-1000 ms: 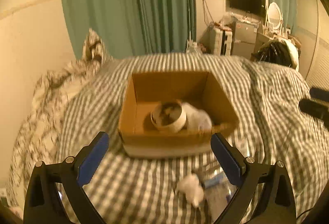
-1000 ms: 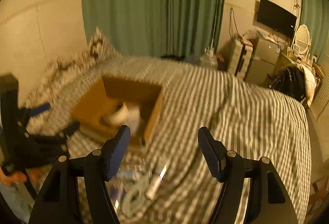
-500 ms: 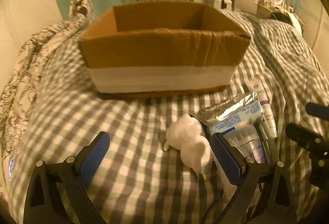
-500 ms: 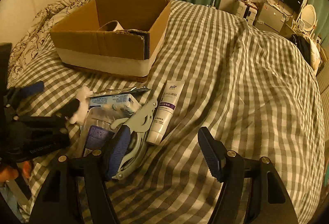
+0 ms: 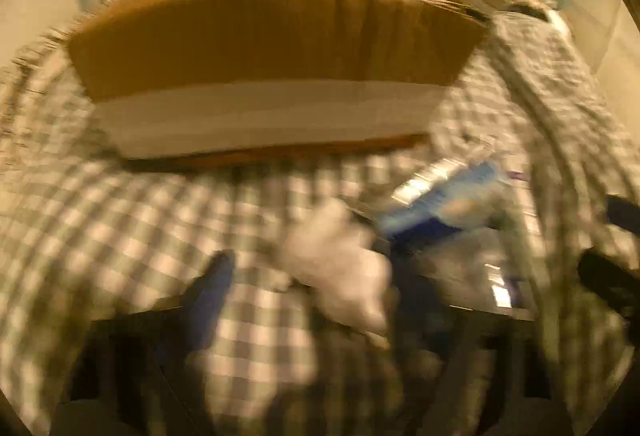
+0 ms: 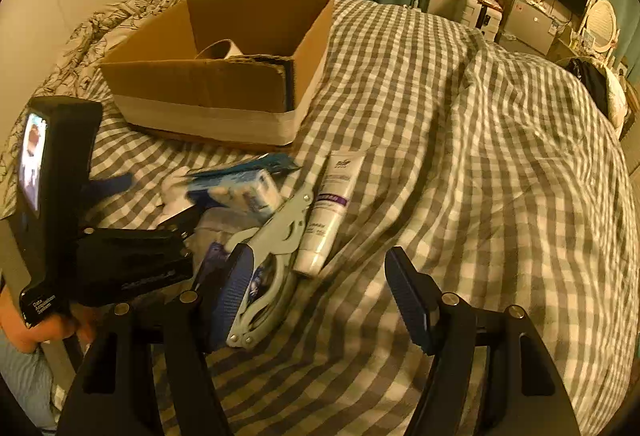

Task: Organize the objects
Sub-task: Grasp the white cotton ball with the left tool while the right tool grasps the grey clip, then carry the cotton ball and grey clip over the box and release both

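A cardboard box [image 6: 224, 76] stands on the checked bed, with a tape roll [image 6: 218, 48] inside; it also shows blurred in the left wrist view [image 5: 276, 52]. In front of it lies a pile: a white crumpled wad [image 5: 340, 264], a blue-and-white packet [image 6: 240, 188], a white tube [image 6: 330, 208] and pale scissors-like pliers [image 6: 276, 240]. My left gripper [image 5: 316, 292] is open around the white wad, fingers either side; it appears in the right wrist view [image 6: 132, 220] too. My right gripper [image 6: 320, 292] is open and empty, low over the bed beside the pliers.
The checked duvet [image 6: 480, 156] spreads wide to the right. A patterned pillow [image 6: 120, 16] lies behind the box on the left. Green curtains, a TV and furniture stand at the far wall.
My left gripper has dropped and pushed forward onto the white wad, its fingers narrower than before; the view is motion-blurred. My right gripper has hardly moved.
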### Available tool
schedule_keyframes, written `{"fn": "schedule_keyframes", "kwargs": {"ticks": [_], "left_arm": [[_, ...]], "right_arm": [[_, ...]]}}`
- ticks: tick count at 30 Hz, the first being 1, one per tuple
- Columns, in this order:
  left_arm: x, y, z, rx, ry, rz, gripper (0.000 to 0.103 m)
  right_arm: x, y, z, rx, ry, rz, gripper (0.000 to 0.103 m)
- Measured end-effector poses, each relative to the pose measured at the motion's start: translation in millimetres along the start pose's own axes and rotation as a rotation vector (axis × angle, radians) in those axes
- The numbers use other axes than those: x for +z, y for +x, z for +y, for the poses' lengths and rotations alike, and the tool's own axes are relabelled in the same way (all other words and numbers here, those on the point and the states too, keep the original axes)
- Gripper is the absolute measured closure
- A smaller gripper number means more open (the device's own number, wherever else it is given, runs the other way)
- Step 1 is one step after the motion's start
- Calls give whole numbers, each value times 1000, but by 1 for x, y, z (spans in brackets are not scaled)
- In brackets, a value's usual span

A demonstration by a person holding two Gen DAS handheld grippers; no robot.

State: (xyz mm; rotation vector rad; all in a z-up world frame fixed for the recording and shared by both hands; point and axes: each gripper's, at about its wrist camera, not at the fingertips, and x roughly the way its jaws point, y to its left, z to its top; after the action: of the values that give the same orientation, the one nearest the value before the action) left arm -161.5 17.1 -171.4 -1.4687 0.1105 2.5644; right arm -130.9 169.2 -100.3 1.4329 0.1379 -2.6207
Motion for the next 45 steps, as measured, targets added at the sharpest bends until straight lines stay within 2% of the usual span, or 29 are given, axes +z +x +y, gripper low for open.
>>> {"fn": "schedule_keyframes", "kwargs": {"ticks": [5, 11, 12, 13, 15, 17, 22, 26, 27, 29, 31, 33, 39, 45], "left_arm": [[-6, -12, -1, 15, 2, -23, 43], [-4, -44, 13, 58, -18, -101, 43], [-2, -49, 13, 65, -15, -114, 43], [-2, -54, 14, 68, -12, -125, 43], [-1, -61, 14, 73, -8, -147, 43], [-1, -67, 14, 73, -2, -160, 43], [-2, -76, 13, 78, 5, -185, 43], [-2, -78, 16, 83, -5, -187, 43], [-4, -79, 17, 82, -7, -187, 43], [-6, -80, 19, 84, -10, -188, 43], [-7, -81, 20, 83, -13, -189, 43], [-8, -85, 20, 80, -12, -195, 43], [-8, -104, 16, 74, -7, -236, 43], [-4, -134, 12, 69, -2, -306, 43]], "right_arm": [[-3, 9, 12, 59, 1, 37, 35], [-6, 22, 23, 110, 7, 73, 35], [-6, 22, 22, 102, 11, 72, 36], [-6, 22, 20, 84, 14, 71, 43], [-8, 25, 16, 46, 10, 94, 49], [-12, 27, 12, 59, 35, 112, 49], [-16, 27, 32, -39, -47, 113, 49], [-26, 58, 53, -77, -111, 204, 51], [-28, 61, 55, -92, -121, 211, 55], [-27, 54, 57, -96, -129, 182, 65], [-24, 46, 56, -89, -121, 158, 83], [-22, 35, 55, -101, -125, 131, 89], [-21, -9, 51, -81, -126, 21, 94], [-8, -63, 59, -11, -129, -100, 94]]}}
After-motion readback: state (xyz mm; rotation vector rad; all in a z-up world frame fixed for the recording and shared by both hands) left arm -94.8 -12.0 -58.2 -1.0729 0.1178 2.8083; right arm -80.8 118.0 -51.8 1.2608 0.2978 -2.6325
